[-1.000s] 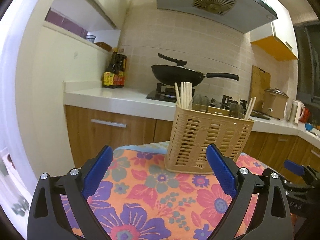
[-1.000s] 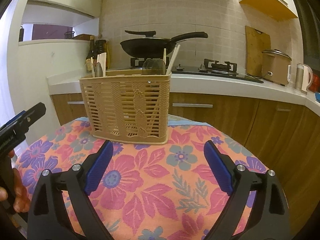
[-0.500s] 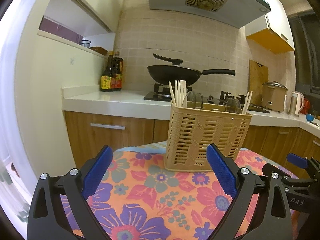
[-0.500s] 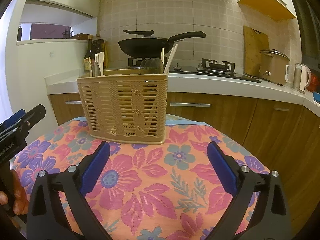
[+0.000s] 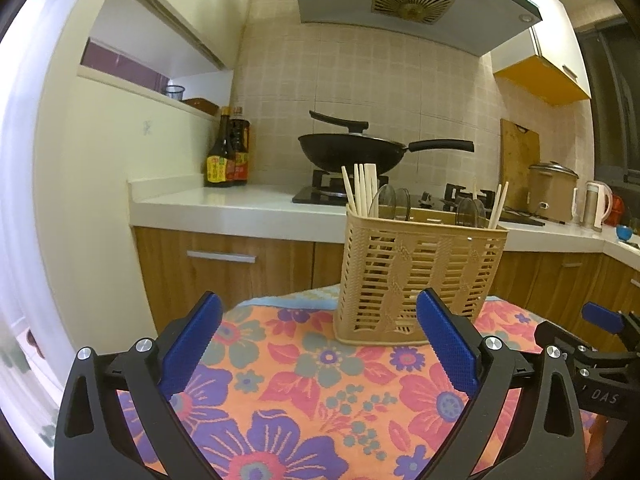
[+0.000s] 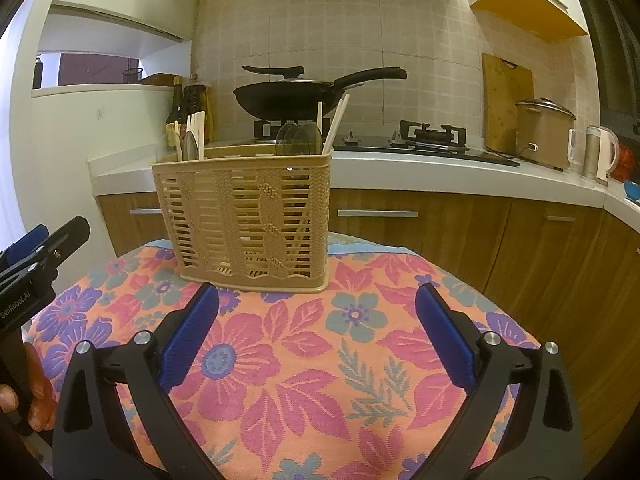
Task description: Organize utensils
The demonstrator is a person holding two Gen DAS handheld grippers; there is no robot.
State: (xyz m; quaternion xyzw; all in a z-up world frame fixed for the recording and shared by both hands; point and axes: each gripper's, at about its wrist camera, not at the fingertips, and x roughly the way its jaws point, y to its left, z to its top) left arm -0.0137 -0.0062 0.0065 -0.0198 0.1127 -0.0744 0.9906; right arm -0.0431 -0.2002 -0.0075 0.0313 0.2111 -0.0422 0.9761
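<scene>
A tan slatted utensil basket [image 5: 416, 276] stands upright at the far side of the flowered tablecloth [image 5: 300, 380]. Wooden chopsticks [image 5: 362, 188] and clear plastic spoons [image 5: 384, 200] stick up out of it. My left gripper [image 5: 318, 312] is open just short of the basket, with nothing between its blue pads. In the right wrist view the same basket [image 6: 248, 220] shows chopsticks [image 6: 336, 120] at its right end. My right gripper [image 6: 318, 304] is wide open in front of it, holding nothing. Each gripper shows at the edge of the other's view.
Behind the round table runs a white kitchen counter [image 5: 240, 208] with wooden cabinets below. A black wok [image 5: 352, 152] sits on the hob, with sauce bottles [image 5: 228, 152] at its left. A rice cooker [image 6: 544, 132] and kettle [image 6: 600, 152] stand at the right. A hand [image 6: 36, 392] holds the left gripper's handle.
The right gripper's fingers have spread slightly wider. Both grippers and the basket stay where they were.
</scene>
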